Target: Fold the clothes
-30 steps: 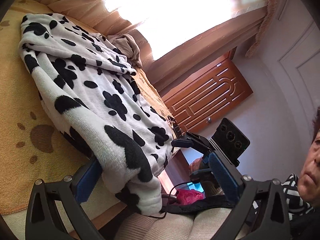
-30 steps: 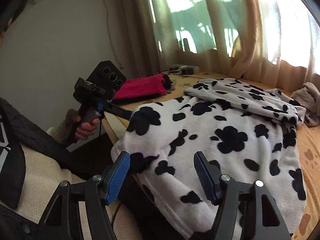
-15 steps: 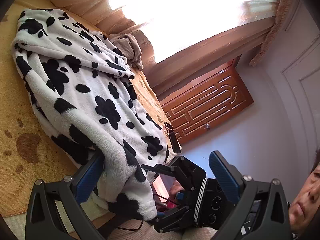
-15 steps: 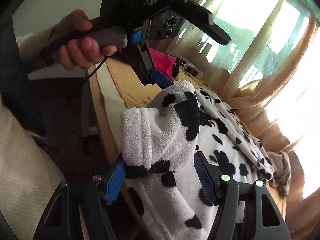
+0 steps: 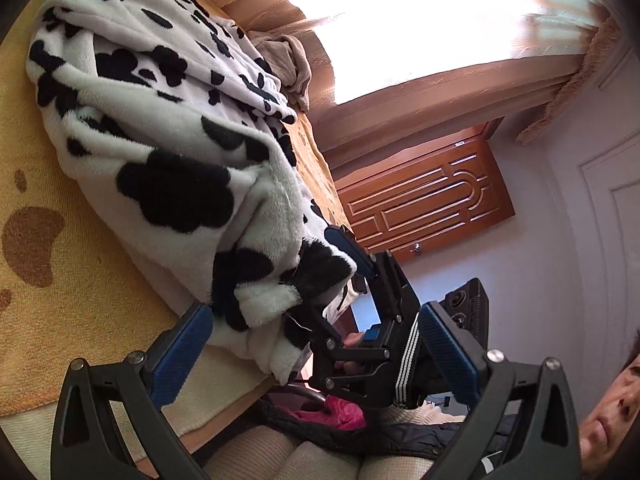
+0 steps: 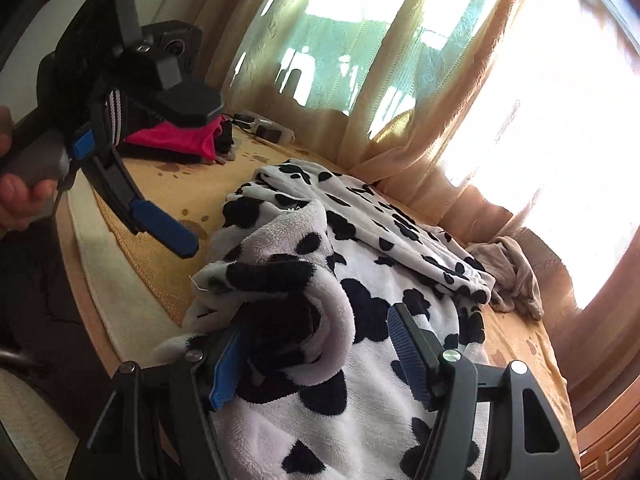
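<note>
A white fleece garment with black spots [image 5: 168, 128] lies bunched on the yellow bed cover [image 5: 52, 280]; it also shows in the right wrist view [image 6: 384, 292]. My left gripper [image 5: 316, 332] is open, with the garment's near corner lying between its blue pads [image 5: 180, 344]. My right gripper [image 6: 316, 340] is open around a rolled fold of the same corner. The right gripper also shows in the left wrist view [image 5: 360, 264], touching the corner. The left gripper shows in the right wrist view [image 6: 160, 224], just left of the fold.
A tan garment [image 6: 516, 276] lies by the curtains. A red cloth [image 6: 176, 140] sits at the bed's far corner. The bed's cream edge [image 6: 100, 280] runs along my side. A wooden door [image 5: 424, 196] stands beyond the bed. The person's lap is below.
Both grippers have closed in on the garment's near corner. The corner has been lifted and bunched up onto the bed, no longer hanging over the edge.
</note>
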